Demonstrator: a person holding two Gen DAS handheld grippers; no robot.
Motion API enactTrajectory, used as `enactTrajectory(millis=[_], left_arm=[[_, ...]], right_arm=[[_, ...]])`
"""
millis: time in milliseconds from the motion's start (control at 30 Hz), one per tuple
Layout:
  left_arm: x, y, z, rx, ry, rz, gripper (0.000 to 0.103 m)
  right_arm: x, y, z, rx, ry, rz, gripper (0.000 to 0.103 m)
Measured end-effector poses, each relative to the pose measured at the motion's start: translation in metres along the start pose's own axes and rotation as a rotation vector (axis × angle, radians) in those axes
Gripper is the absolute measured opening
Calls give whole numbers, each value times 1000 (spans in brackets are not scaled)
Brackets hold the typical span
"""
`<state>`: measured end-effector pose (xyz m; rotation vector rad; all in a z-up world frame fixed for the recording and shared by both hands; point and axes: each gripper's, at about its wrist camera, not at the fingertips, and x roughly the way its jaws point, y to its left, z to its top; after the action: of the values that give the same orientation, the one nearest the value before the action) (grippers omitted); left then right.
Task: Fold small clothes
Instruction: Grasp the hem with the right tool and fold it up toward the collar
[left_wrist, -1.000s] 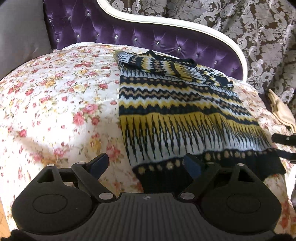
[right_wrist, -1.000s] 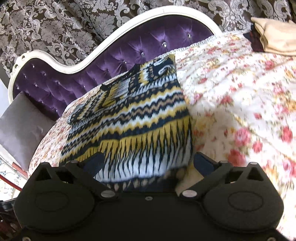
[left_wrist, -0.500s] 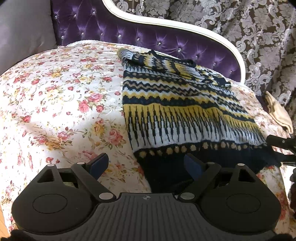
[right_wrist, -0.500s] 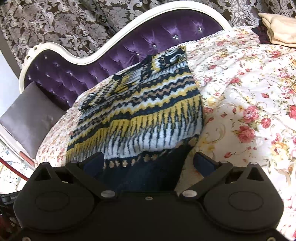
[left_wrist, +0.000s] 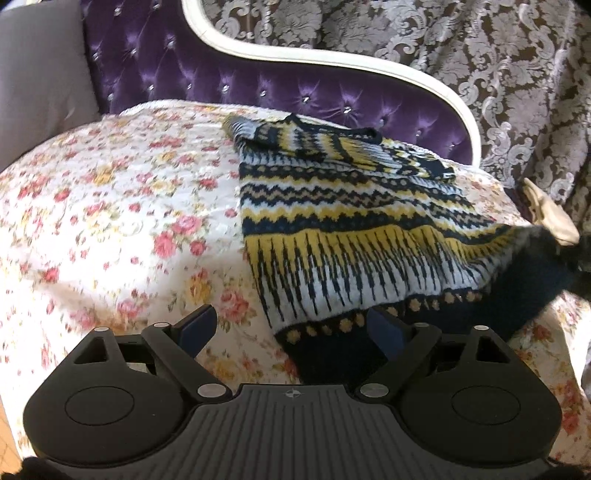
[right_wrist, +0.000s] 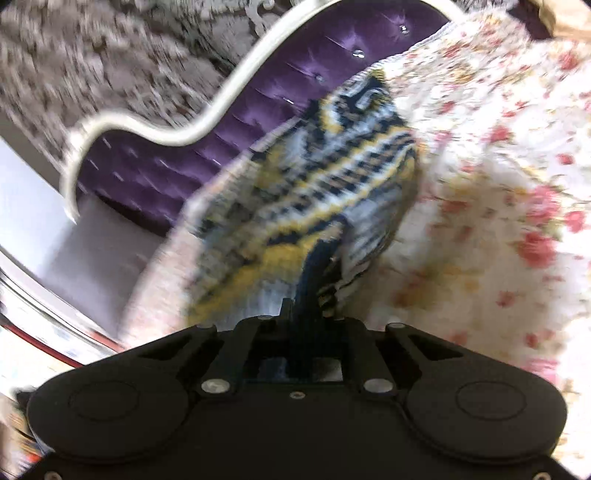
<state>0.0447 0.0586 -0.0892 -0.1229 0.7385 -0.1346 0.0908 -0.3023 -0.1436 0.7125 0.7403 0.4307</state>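
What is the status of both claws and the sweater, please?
Right claw closing, dark hem pinched between its pads. Left claw open, hem corner between its fingers, ungripped. Sweater lying on floral bedspread, right corner lifted. Nothing in the way.

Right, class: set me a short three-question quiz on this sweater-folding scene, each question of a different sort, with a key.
1. True or false: the left gripper has its jaws shut on the hem of the yellow, white and navy patterned knit sweater.
2. Multiple choice: the sweater lies on A) a bare wooden table, B) a white bedspread with a rose print, C) a grey carpet.
3. Fill in: the right gripper is closing on the sweater's dark ___.

Key: 1 false, its jaws stand wide, one each side of the hem's corner, not pressing it. 2 B. 3 hem; the navy band is bunched between its fingers.
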Motion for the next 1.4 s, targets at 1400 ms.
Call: enactTrajectory(millis=[1400], left_arm=[[91,-26,121,440,-102,-6,96]], right_arm=[[116,-62,135,363,-96,73,20]])
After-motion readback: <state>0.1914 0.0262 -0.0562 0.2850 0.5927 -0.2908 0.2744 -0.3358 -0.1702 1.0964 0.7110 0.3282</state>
